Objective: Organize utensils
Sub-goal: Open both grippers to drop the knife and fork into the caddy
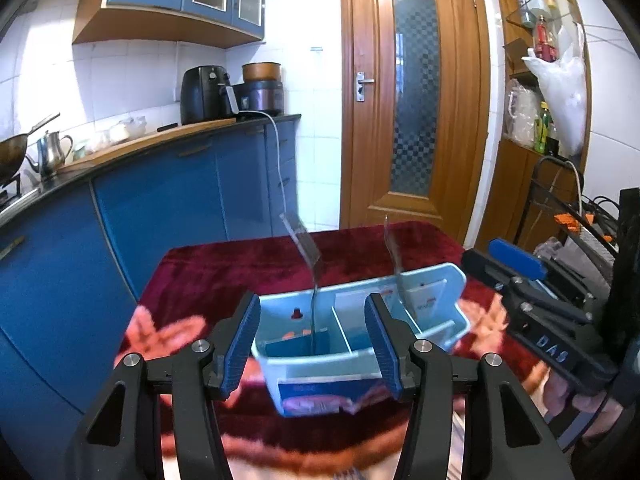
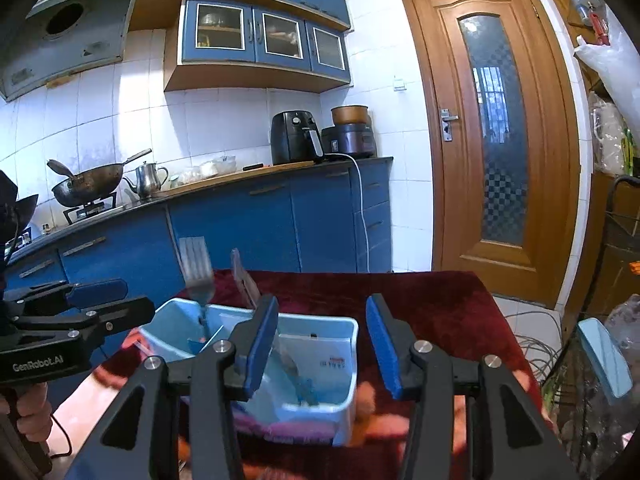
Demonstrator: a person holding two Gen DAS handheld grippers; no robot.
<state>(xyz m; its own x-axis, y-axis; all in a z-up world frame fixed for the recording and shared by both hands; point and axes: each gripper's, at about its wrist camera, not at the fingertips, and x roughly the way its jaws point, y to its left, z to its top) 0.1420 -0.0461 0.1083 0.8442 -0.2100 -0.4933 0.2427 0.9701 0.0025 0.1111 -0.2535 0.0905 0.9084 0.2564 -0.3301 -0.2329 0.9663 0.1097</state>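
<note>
Red-clothed table (image 1: 240, 268) — forks (image 2: 197, 276) upright in caddy (image 1: 452, 312).

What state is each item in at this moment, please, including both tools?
Left tool: open, empty, astride the caddy.
Right tool: open, empty.
Light-blue plastic divided utensil caddy: upright on the dark red tablecloth.
Two clear plastic utensils: standing tilted in separate compartments.
Brown wooden door: shut.
Blue glass-front wall cabinets: shut.

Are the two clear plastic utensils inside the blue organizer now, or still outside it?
Inside. Both clear utensils stand with lower ends down in compartments of the blue organizer; neither open gripper touches them.
</note>
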